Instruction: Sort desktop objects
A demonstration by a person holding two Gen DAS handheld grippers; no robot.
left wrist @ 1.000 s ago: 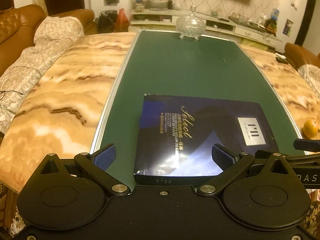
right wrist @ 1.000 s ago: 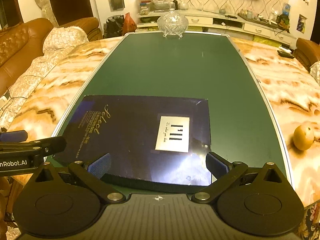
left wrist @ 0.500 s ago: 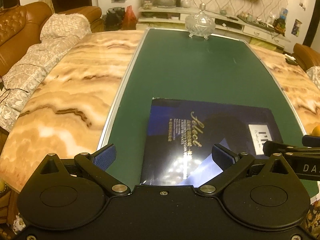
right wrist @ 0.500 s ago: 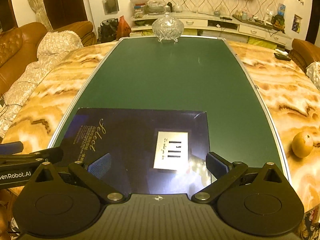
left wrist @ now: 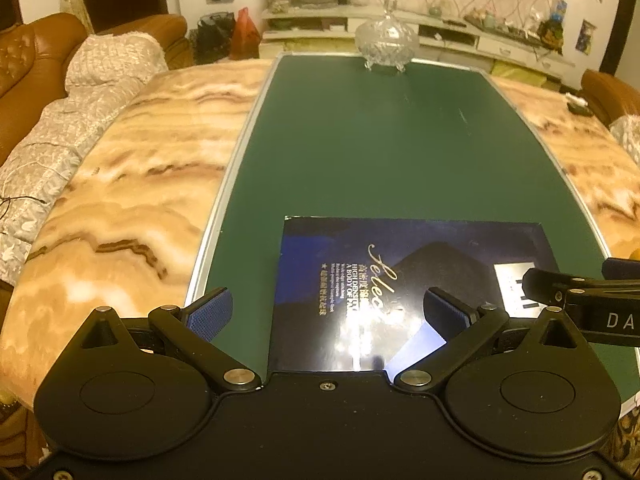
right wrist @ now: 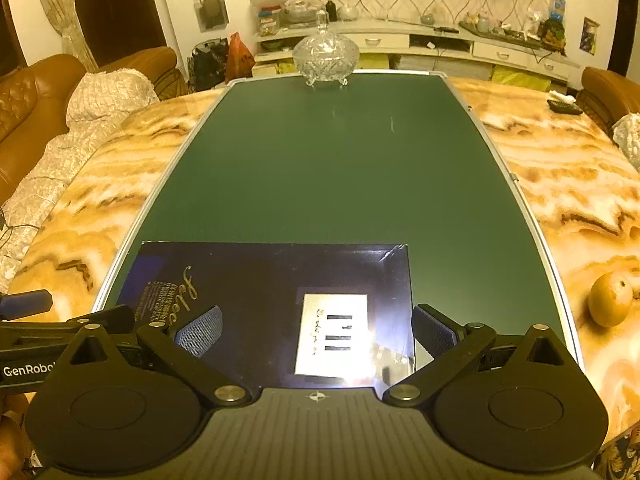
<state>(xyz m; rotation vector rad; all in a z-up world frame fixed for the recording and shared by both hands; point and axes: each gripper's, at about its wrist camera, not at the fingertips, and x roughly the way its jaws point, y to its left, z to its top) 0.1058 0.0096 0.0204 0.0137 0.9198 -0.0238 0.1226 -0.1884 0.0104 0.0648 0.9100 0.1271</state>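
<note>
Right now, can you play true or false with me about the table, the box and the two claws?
1. The dark blue box lies flat on the green panel. True.
2. The left claw is squeezing the box. False: its pads stand wide apart and hold nothing.
3. A glass candy dish with a lid stands at the far end of the green panel. True.
4. The orange fruit sits on top of the box. False: it rests on the marble, off to the right of the green panel.
5. The right claw is open. True.
</note>
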